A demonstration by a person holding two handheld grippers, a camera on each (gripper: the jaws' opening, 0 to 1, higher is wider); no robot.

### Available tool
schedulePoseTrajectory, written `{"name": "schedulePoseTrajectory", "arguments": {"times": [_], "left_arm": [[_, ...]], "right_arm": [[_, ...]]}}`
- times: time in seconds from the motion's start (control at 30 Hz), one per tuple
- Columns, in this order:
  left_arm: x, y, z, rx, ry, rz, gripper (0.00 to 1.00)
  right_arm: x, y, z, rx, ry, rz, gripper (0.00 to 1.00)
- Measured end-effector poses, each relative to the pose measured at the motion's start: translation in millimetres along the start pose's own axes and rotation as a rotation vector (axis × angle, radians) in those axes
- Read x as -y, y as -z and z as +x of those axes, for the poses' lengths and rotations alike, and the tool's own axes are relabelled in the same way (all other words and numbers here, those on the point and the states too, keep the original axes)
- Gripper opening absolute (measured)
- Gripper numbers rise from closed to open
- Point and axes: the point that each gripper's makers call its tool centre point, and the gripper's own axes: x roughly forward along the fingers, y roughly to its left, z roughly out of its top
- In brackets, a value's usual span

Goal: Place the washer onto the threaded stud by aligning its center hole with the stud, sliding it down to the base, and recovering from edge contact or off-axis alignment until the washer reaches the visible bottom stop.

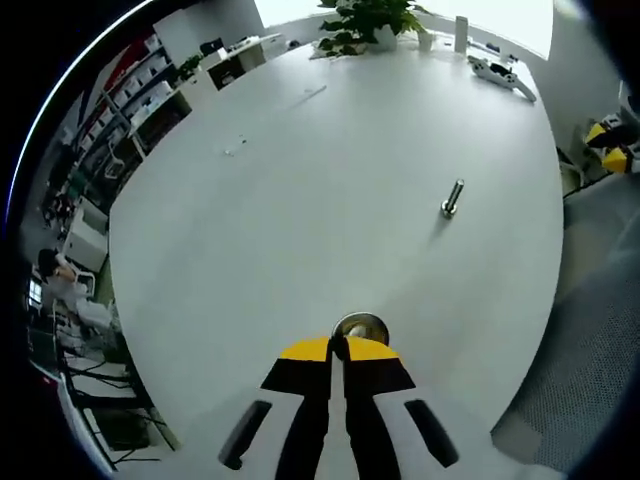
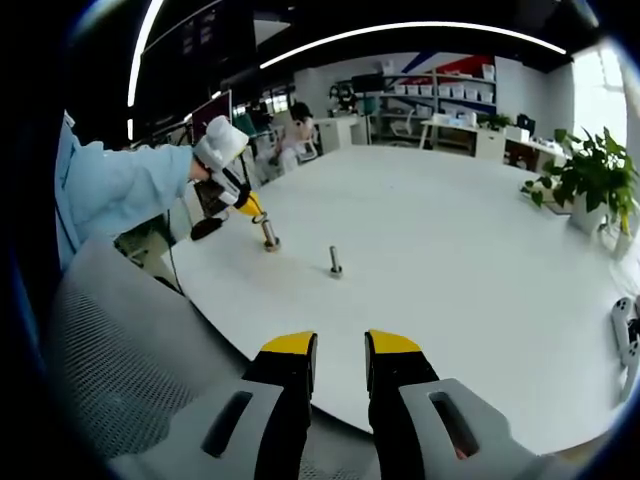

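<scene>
In the left gripper view, shelves (image 1: 120,110) line the room's far left edge, and the white table (image 1: 330,170) spreads across the middle. The left gripper (image 1: 338,350) rises from the bottom with its jaws pressed together on a washer (image 1: 360,326), which pokes out past the yellow tips, just above the table. Farther right and well apart from it, the stud (image 1: 452,198) stands on the table, tilted in this view. A plant (image 1: 365,22) sits at the far edge. In the right gripper view, a sleeve (image 2: 120,190) comes in from the left, carrying the left gripper to the table, its tip just beside something small I cannot make out. To its right, near the table's edge, the stud stands upright. The right gripper (image 2: 340,355) hangs low with its jaws apart and nothing between them. A plant stands at the far right.
</scene>
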Motion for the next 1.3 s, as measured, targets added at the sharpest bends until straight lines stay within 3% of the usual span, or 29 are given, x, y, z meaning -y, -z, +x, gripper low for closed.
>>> {"name": "schedulePoseTrajectory", "arguments": {"times": [0.67, 1.0, 1.3], "left_arm": [[-0.8, 0.9, 12, -0.038, 0.026, -0.001, 0.01], [-1.5, 1.6, 13, -0.042, 0.083, -0.040, 0.02], [-8.4, 4.6, 12, -0.020, 0.124, -0.103, 0.10]], "right_arm": [[0, 0.8, 0, -0.006, -0.002, 0.004, 0.22], [-1, 0.7, 0, -0.004, -0.002, 0.006, 0.22], [-1, 0.5, 0, -0.003, -0.001, 0.006, 0.22]]}}
